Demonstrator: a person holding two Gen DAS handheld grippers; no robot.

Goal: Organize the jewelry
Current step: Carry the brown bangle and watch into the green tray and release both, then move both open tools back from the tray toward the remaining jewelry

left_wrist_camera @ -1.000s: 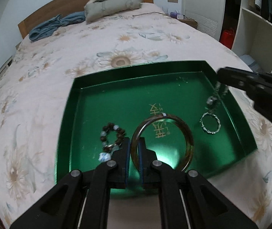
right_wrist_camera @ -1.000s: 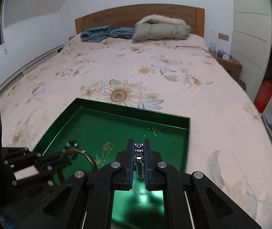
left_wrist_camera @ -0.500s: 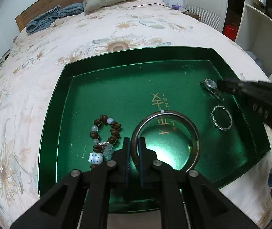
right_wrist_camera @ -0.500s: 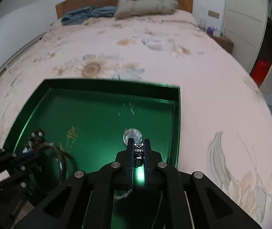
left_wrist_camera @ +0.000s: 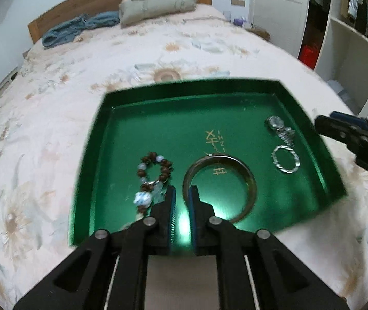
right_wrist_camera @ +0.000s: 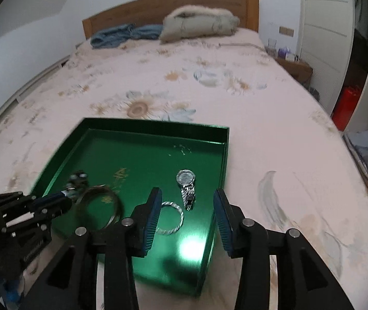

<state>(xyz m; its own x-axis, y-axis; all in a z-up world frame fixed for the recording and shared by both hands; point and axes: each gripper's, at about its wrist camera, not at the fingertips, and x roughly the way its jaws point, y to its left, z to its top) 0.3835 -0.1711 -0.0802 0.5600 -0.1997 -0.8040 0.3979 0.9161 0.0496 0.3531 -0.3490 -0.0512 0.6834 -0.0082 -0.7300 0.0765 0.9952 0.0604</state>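
Note:
A green tray (left_wrist_camera: 158, 108) lies on the bed. In it are a brown bead bracelet (left_wrist_camera: 155, 173), a large bangle (left_wrist_camera: 221, 186), a silver twisted ring bracelet (left_wrist_camera: 286, 159) and a silver watch (left_wrist_camera: 280, 129). My left gripper (left_wrist_camera: 182, 196) is slightly open at the bangle's left rim, its right finger inside the ring, not clamping it. My right gripper (right_wrist_camera: 187, 204) is open and empty above the tray's right edge, just behind the watch (right_wrist_camera: 187, 186) and silver bracelet (right_wrist_camera: 169, 218). The bangle (right_wrist_camera: 98, 206) and tray (right_wrist_camera: 158, 125) show there too.
The tray sits on a floral bedsheet (right_wrist_camera: 209, 90). A grey-green jacket (right_wrist_camera: 199, 23) and blue clothes (right_wrist_camera: 122, 35) lie by the wooden headboard. A nightstand (right_wrist_camera: 295, 68), white wardrobe and shelves stand to the right.
My right gripper lowered the watch into the tray, opened and drew back. My left gripper loosened from the bangle, which now lies flat in the tray.

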